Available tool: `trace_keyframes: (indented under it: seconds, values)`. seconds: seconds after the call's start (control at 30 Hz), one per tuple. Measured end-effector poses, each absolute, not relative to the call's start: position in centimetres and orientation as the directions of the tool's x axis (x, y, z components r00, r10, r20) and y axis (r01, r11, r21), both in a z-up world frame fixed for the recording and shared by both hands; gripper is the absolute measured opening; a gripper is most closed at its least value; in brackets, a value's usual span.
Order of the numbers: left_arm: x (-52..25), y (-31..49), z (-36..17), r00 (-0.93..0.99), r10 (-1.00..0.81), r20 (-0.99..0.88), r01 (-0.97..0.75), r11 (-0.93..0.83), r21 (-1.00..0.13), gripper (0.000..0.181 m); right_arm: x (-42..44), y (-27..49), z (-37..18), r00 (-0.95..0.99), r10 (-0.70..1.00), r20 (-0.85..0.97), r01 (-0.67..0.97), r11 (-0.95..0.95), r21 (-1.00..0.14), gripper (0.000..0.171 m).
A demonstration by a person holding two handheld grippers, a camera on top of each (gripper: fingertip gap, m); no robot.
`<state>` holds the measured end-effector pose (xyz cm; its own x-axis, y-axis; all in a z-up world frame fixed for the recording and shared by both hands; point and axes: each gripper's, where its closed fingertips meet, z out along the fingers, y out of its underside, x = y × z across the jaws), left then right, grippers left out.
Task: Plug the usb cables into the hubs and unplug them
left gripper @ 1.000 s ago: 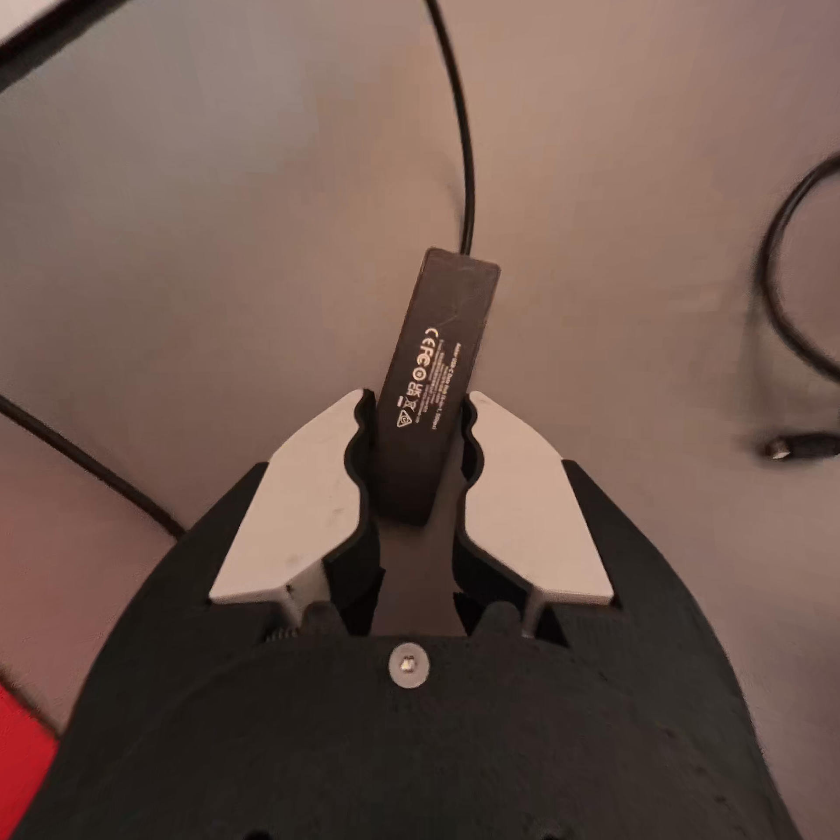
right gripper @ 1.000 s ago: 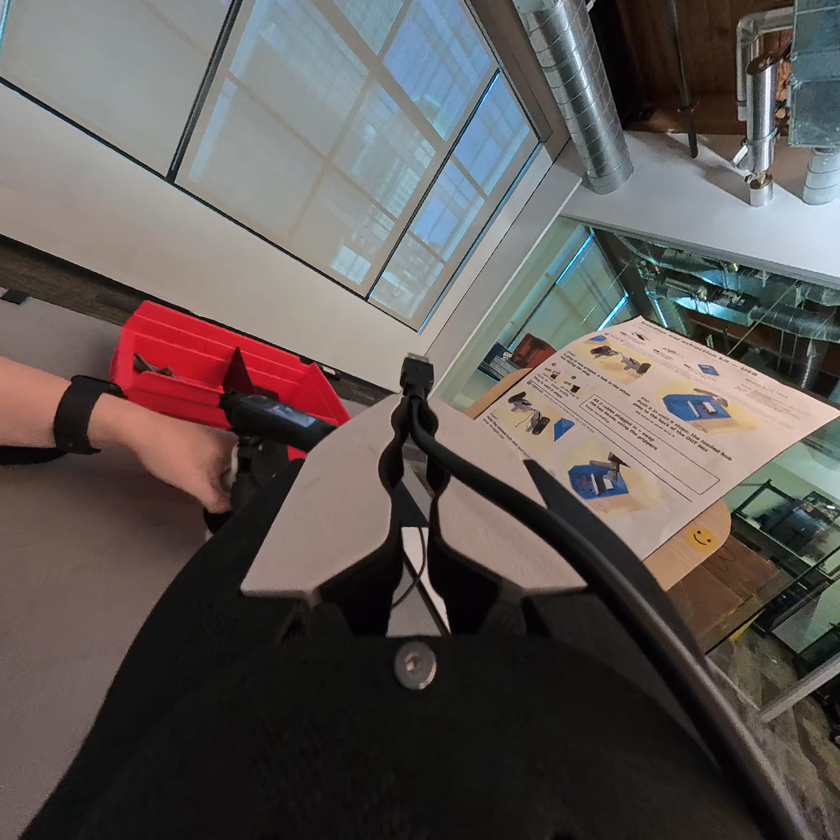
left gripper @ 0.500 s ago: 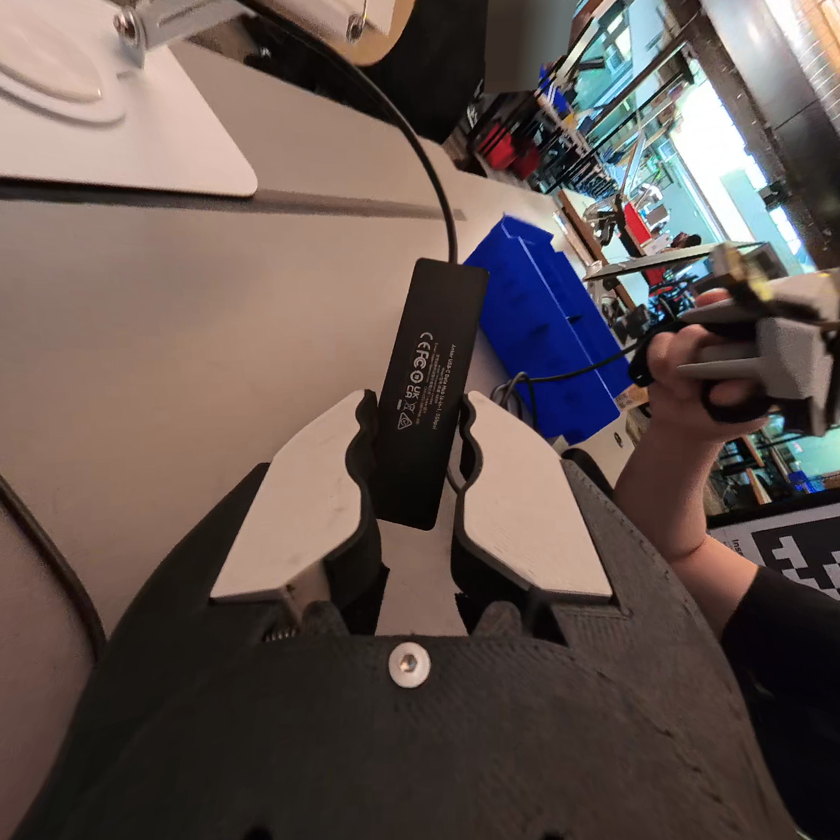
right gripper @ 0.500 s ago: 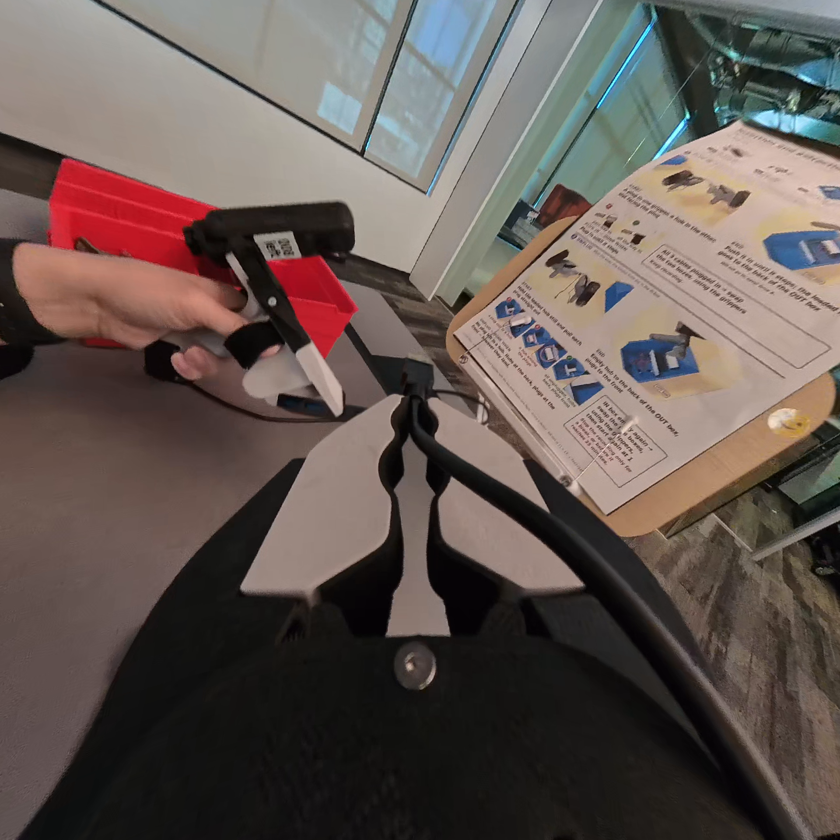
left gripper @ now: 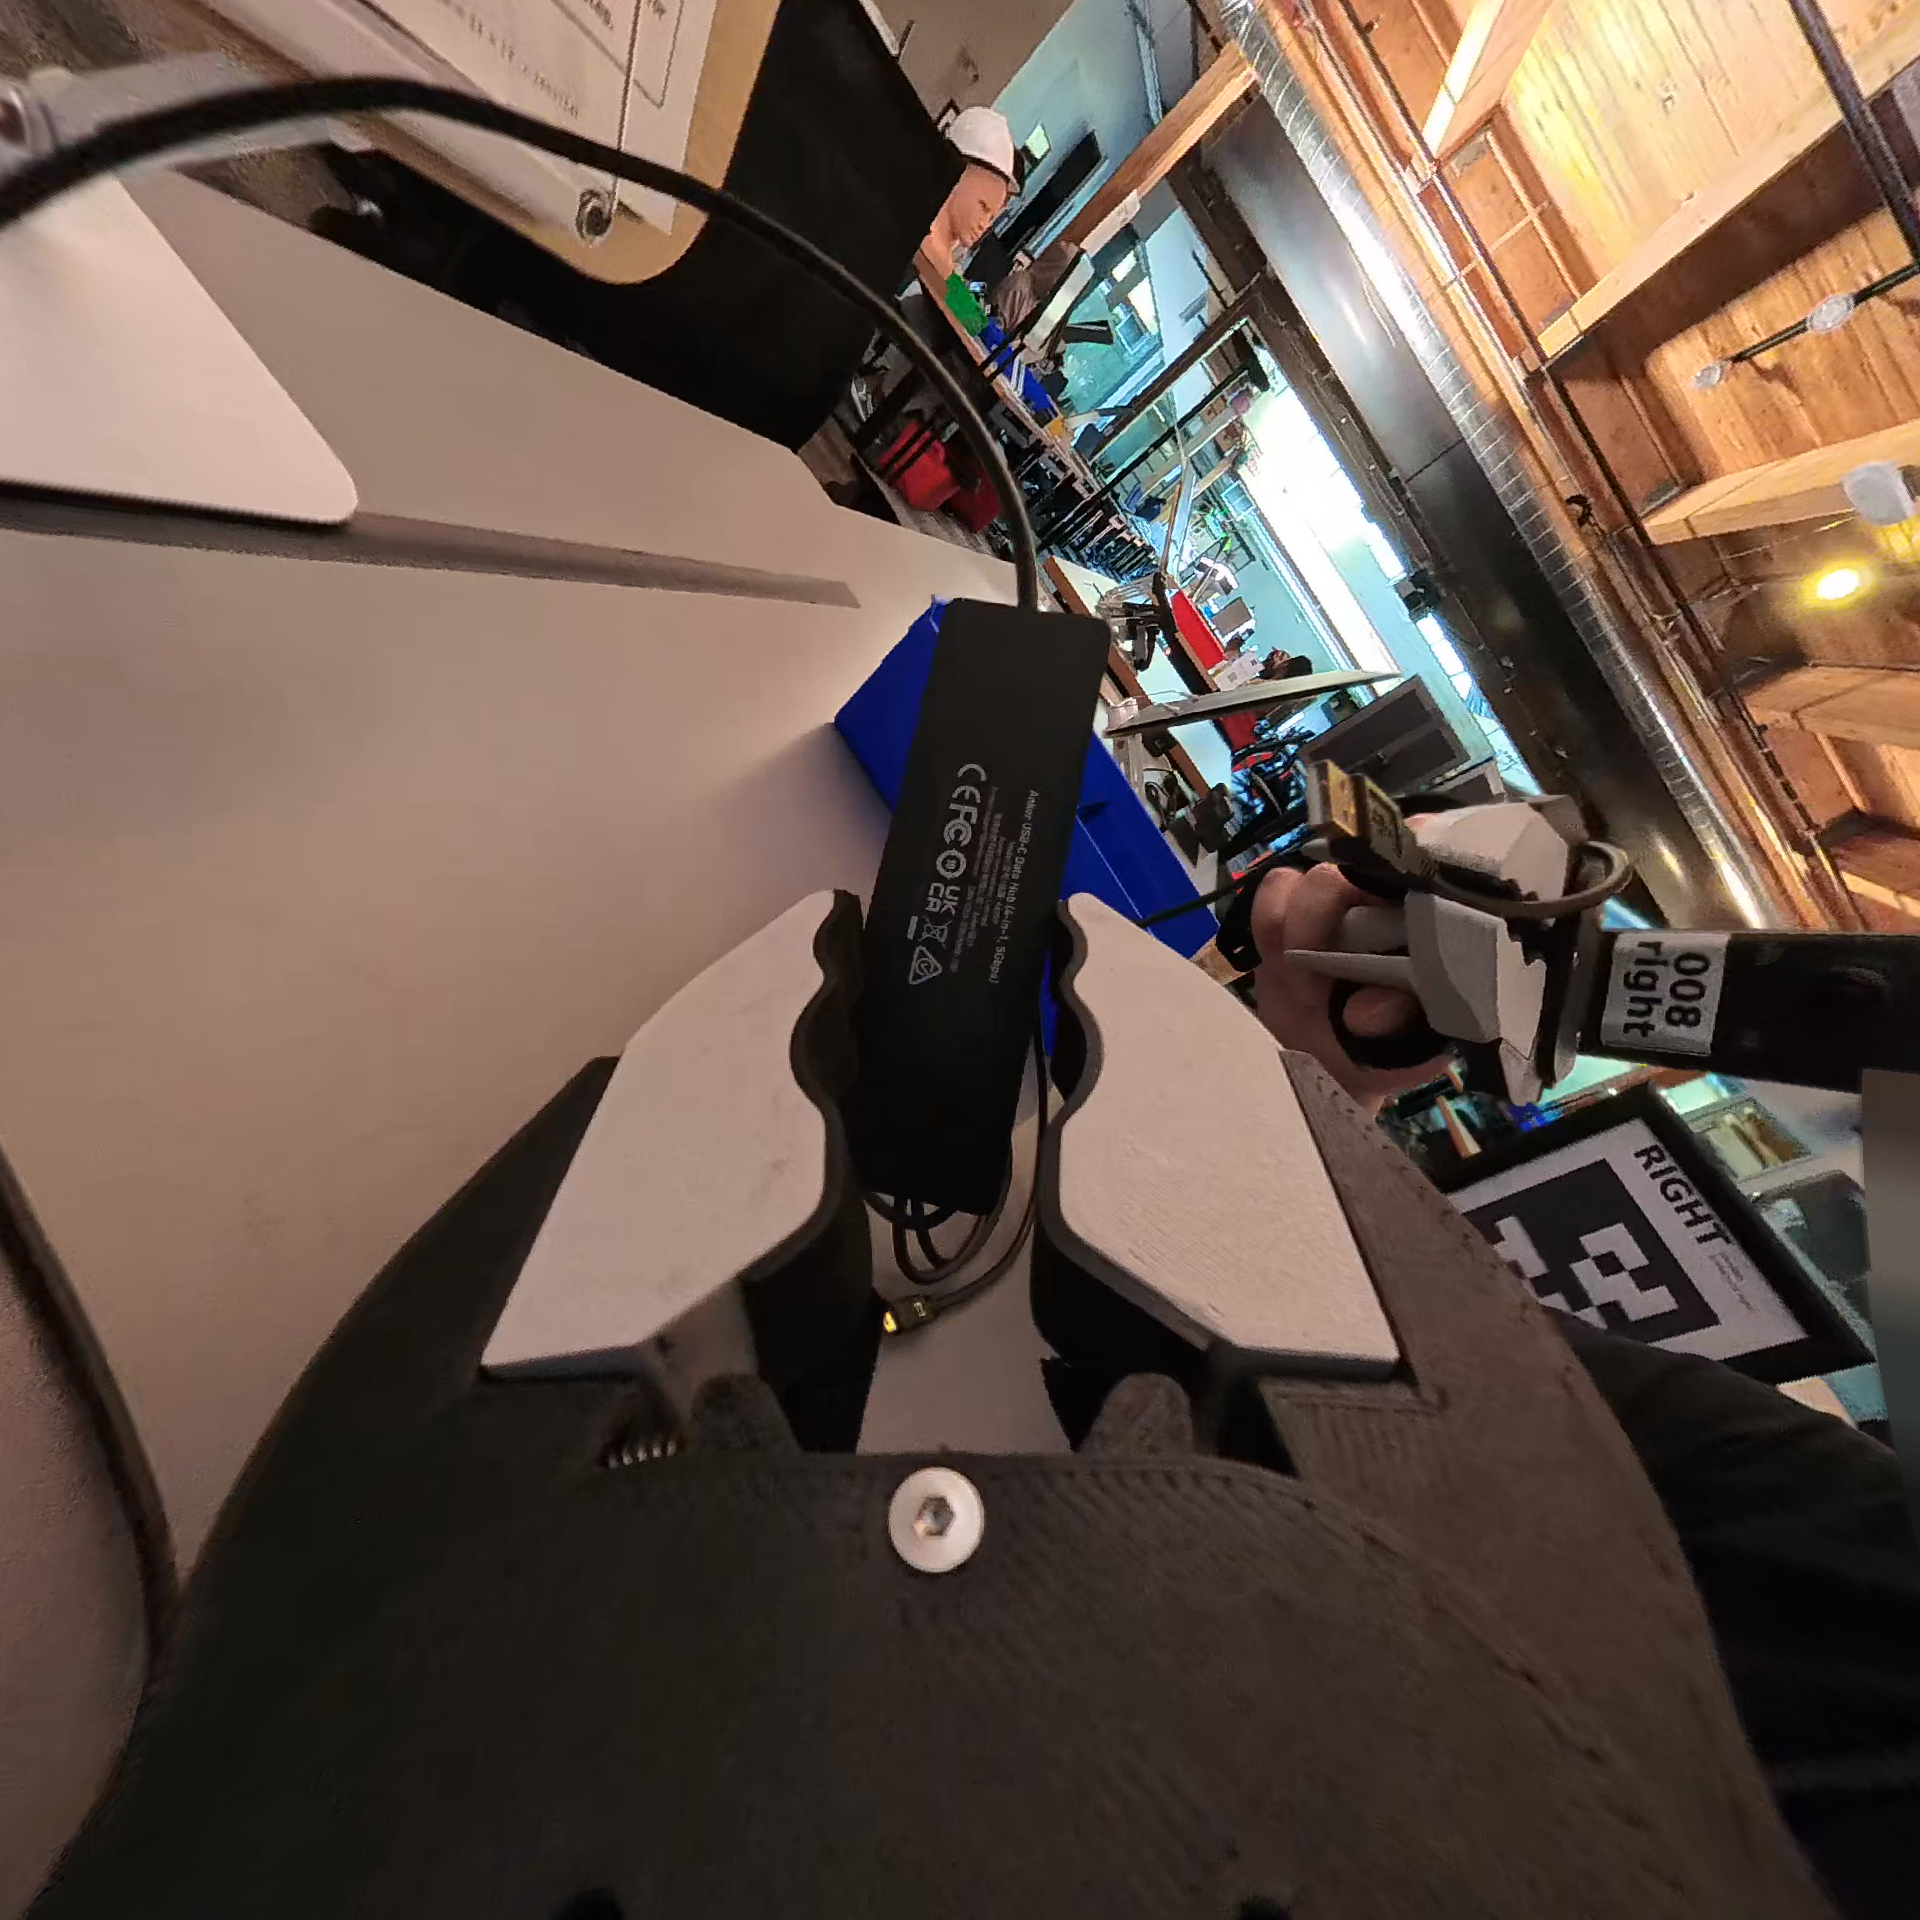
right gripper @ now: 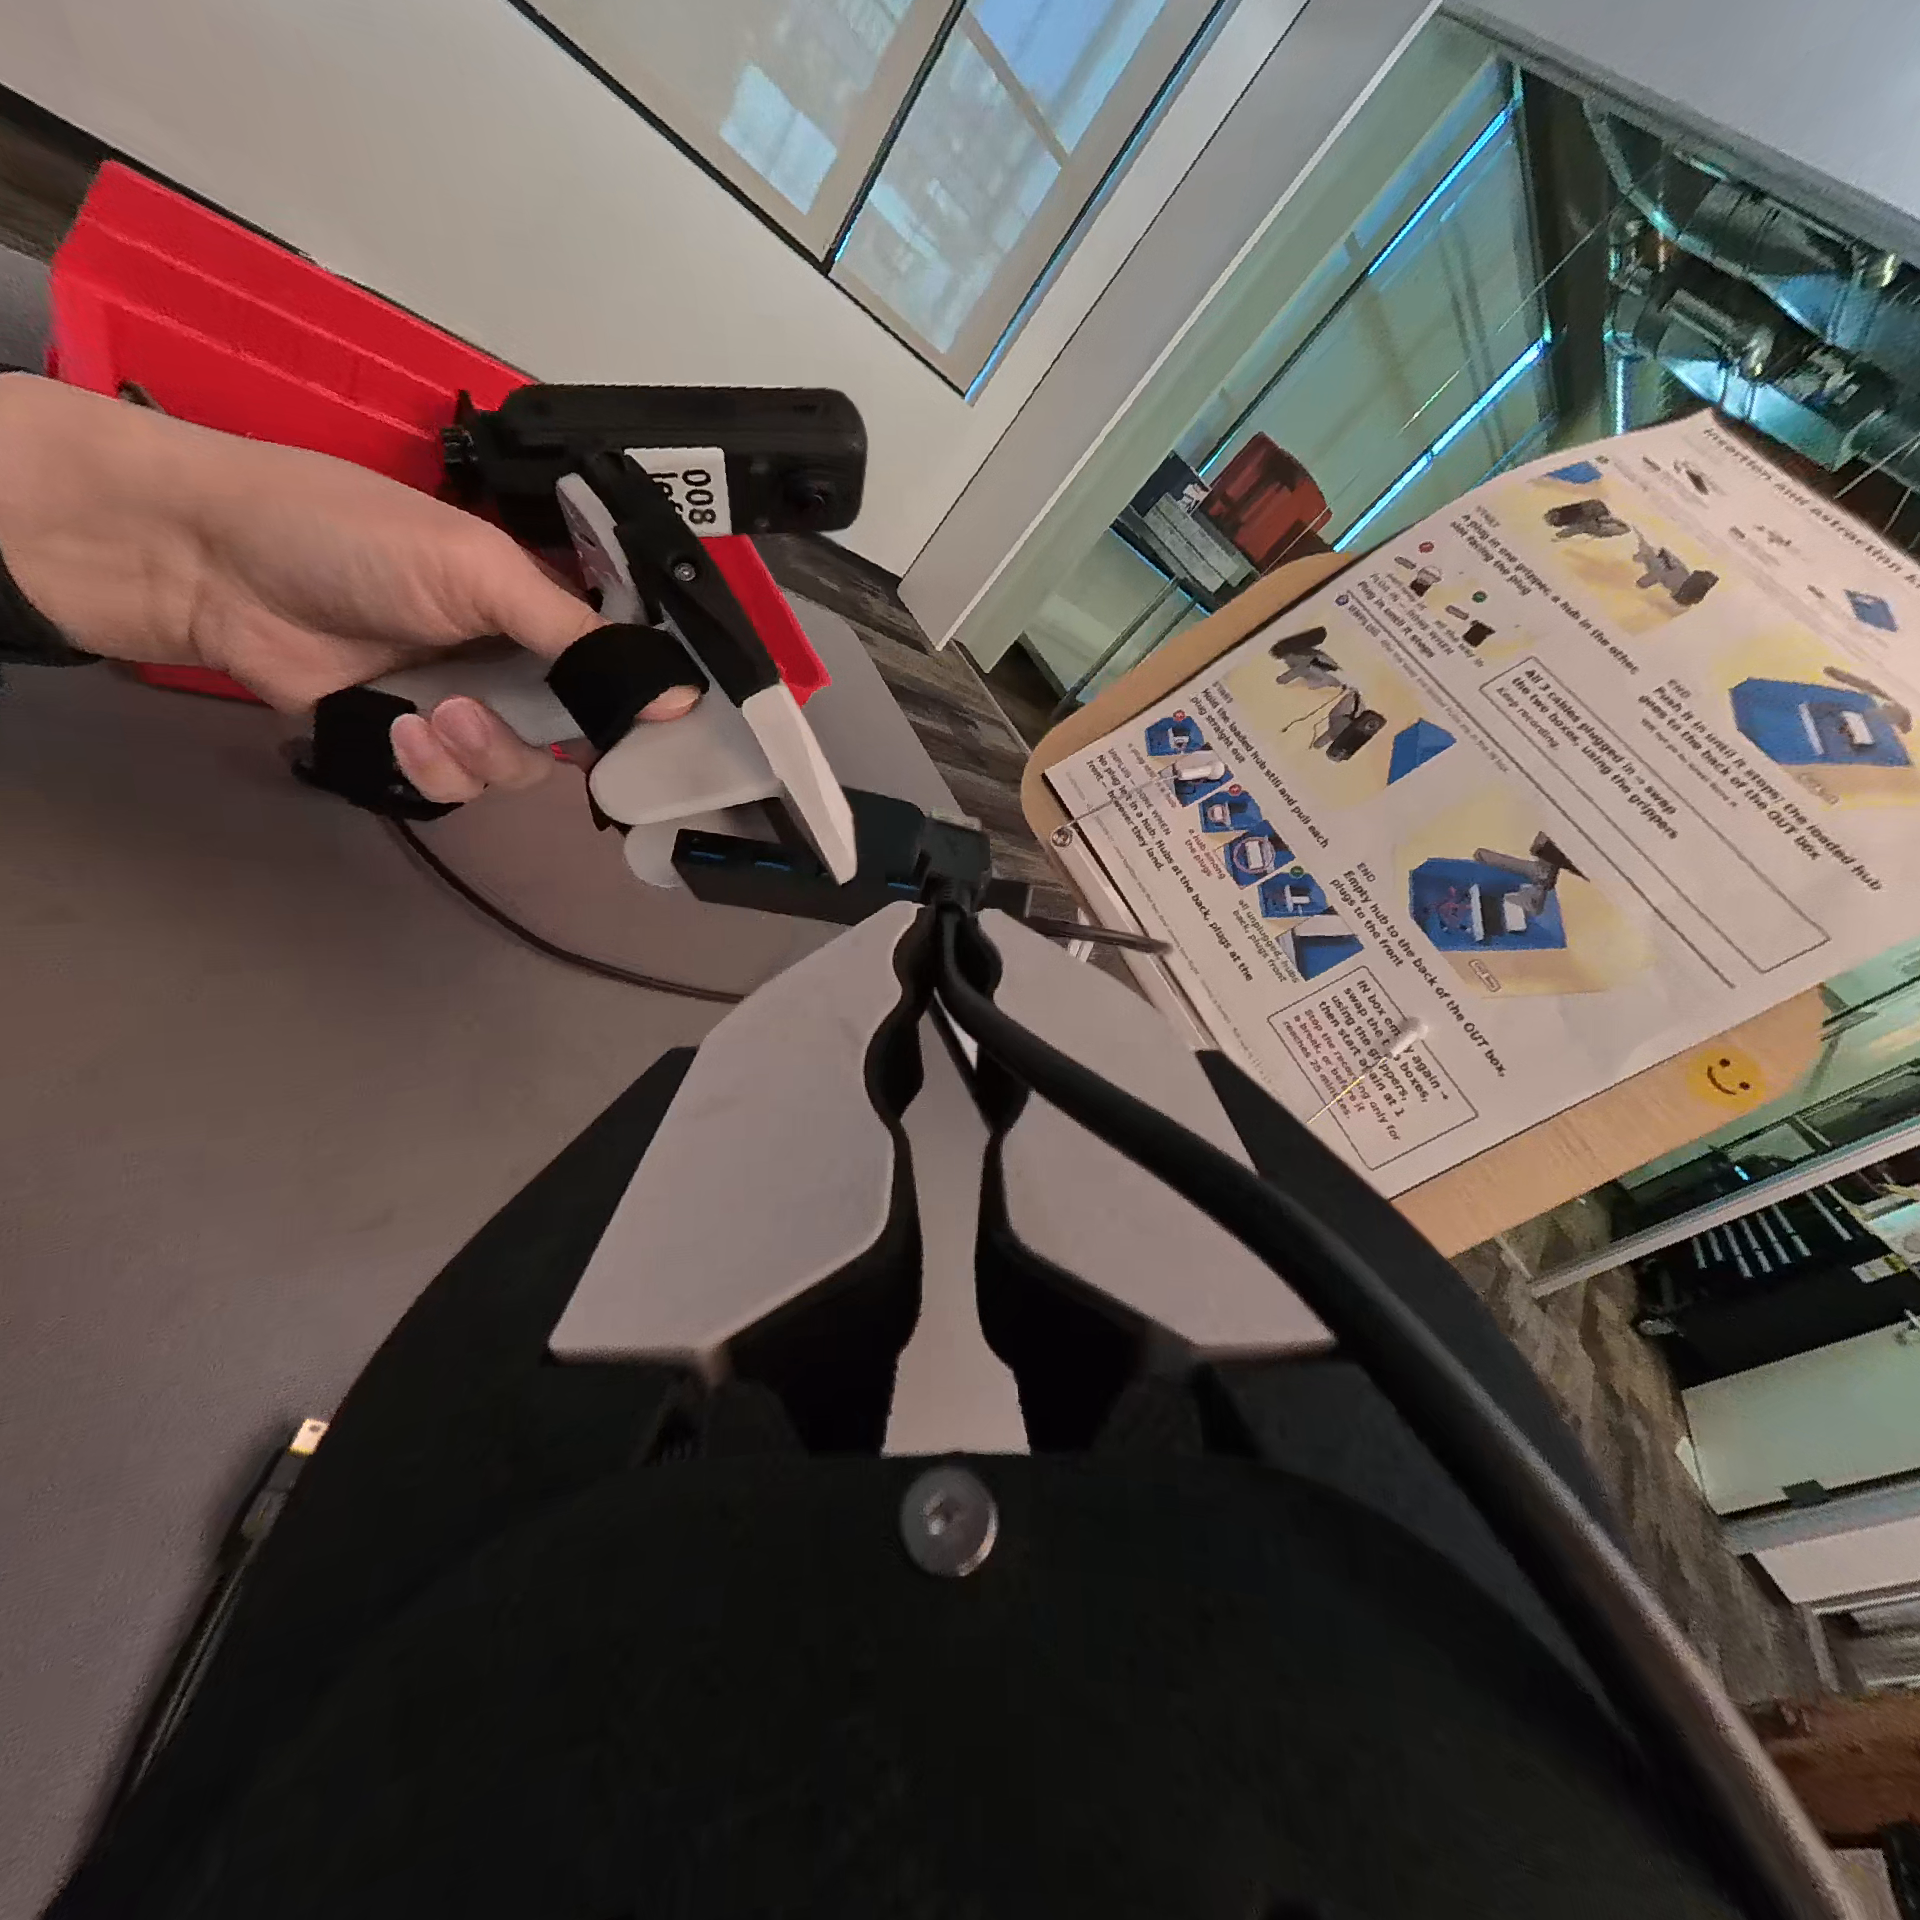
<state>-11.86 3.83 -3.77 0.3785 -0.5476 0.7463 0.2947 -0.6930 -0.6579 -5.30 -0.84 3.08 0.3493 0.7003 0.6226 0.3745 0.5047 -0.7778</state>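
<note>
left gripper clamps USB hub, underside only in left view | right gripper pinches USB plug, tip at blue ports seen only in right view | both held above table

Windows: tall glazed panes in a white wall.
Floor: grey wood-look planks.
Ceiling: timber beams, silver ductwork, a warm lamp.

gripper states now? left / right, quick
Left gripper: shut on the black USB hub, held off the table.
Right gripper: shut on the black USB cable just behind its plug, not yet in the hub.
</note>
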Motion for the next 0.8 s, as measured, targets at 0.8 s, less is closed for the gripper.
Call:
trace_keyframes:
  seconds: [0.8]
  values:
    - [-13.6,3.5,-0.1,0.447,-0.611,0.653,0.324,-0.570,-0.755,0.034,-5.2,-0.6,3.1,0.355,0.646,0.675,0.406,0.545,-0.734,0.004]
